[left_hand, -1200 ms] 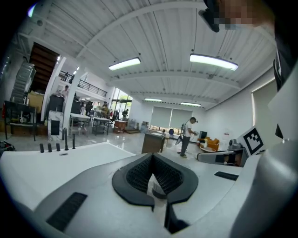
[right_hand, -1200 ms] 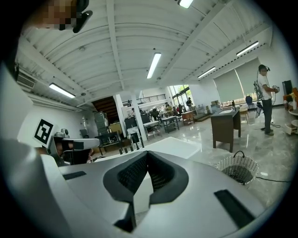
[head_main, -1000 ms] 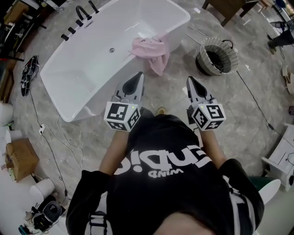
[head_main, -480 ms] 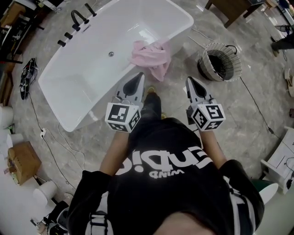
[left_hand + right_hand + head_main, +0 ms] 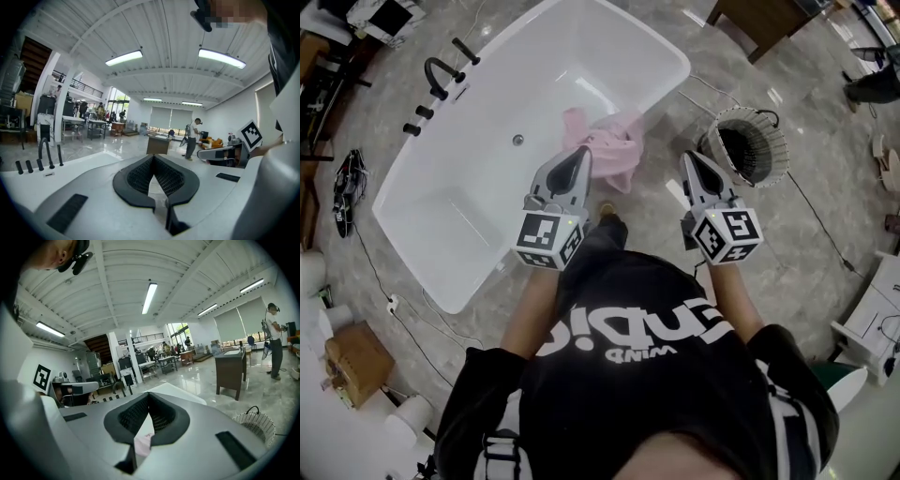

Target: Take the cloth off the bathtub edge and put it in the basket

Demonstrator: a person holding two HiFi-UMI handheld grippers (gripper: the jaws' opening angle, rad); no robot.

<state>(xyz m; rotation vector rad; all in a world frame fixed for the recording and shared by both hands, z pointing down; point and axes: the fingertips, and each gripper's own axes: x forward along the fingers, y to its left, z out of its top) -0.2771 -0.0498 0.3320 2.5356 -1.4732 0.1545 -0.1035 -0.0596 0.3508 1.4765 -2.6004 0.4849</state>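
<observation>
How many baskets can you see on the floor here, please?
1: a woven basket stands on the floor right of the bathtub, ahead and right of the right gripper. No other shows in these views.

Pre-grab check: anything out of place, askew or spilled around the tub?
Only the pink cloth: it lies bunched over the near rim of the bathtub, part inside, part hanging down the outer wall. The basket stands upright on the floor to its right, apart from the tub. No spill or damage visible.
</observation>
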